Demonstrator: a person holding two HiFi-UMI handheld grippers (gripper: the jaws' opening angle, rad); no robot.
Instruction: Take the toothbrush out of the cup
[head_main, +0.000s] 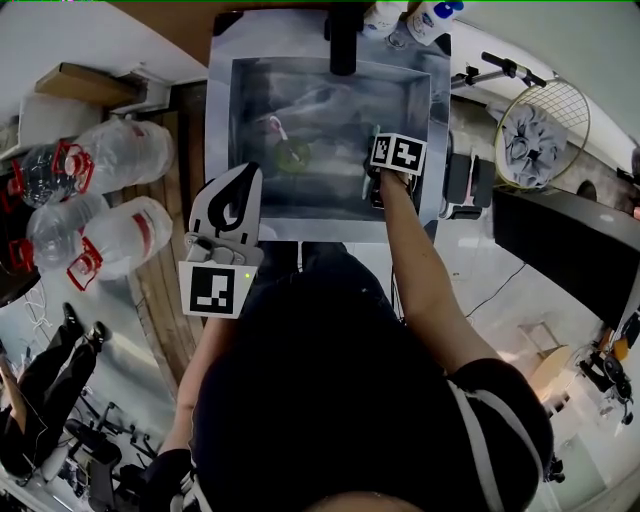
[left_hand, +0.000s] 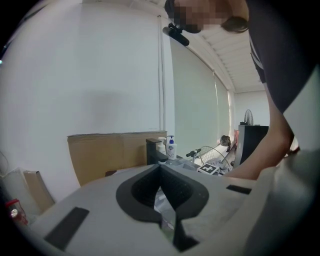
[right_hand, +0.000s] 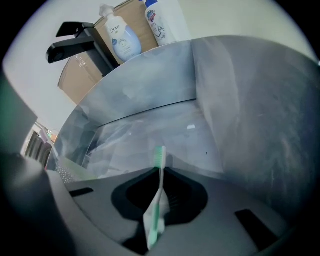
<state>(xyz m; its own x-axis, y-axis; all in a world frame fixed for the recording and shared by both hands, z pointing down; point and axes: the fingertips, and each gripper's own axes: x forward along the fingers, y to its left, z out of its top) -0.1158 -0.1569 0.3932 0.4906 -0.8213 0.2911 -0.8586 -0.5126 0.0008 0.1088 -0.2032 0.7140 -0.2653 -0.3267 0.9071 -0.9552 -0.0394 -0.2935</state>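
My right gripper (right_hand: 161, 176) is shut on a green and white toothbrush (right_hand: 159, 200). The brush stands upright between the jaws with its bristle head (right_hand: 159, 156) above them. In the head view this gripper (head_main: 375, 185) is down inside the steel sink (head_main: 222, 150), at the right side, under its marker cube (head_main: 398, 152). A greenish clear cup (head_main: 293, 156) sits near the middle of the basin, with a pink toothbrush (head_main: 274, 128) by it. My left gripper (head_main: 232, 205) hovers at the sink's front left edge, shut and empty (left_hand: 161, 197).
A black faucet (right_hand: 75, 42) stands at the back of the sink, with two soap bottles (right_hand: 120, 38) beside it. Large water jugs (head_main: 118, 235) lie on the floor to the left. A racket with a cloth (head_main: 535, 135) sits on the right.
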